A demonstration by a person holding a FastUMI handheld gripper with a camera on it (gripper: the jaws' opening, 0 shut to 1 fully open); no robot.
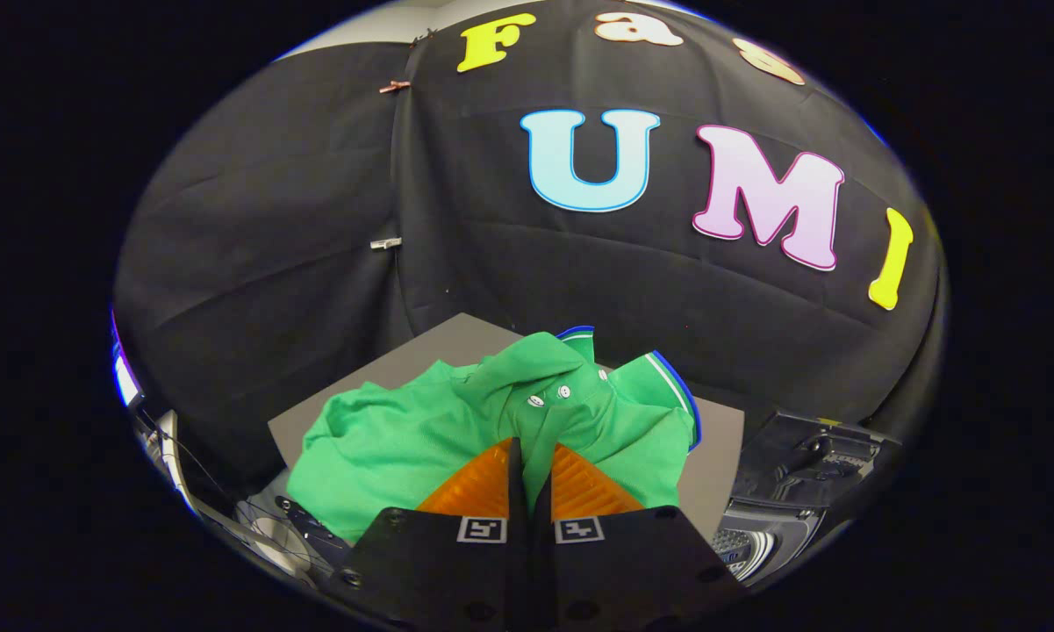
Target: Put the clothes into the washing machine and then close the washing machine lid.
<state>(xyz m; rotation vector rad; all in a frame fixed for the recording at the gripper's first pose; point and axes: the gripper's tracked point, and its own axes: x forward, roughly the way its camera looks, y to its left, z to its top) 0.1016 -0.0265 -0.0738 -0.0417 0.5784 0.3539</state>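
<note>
A green polo shirt (421,439) was seen lying crumpled on a grey board (720,456), just ahead of and partly under the fingers, with its buttoned placket and blue-edged collar raised toward the booth wall. The gripper (531,474) was found closed, its two fingers drawn almost together, and a narrow fold of the green cloth appeared to be pinched between them just below the placket; the hold was judged to be on the shirt, though how deep the fold ran between the pads could not be made out.

The washing machine (755,540) was seen low and to the right of the fingers, beside the board, with its dark lid (807,461) standing raised over the tub opening.

The shirt was judged to be light, soft and limp: no shape would be kept when lifted, and sleeves and hem would be expected to hang and trail below the pinch. A grip on a bunched fold near the collar, where the cloth is doubled and the buttons give some bulk, was thought likely to hold better than a single thin layer, which could slip out. Trailing cloth was considered liable to catch on the tub rim, so a high carry was judged advisable
</note>
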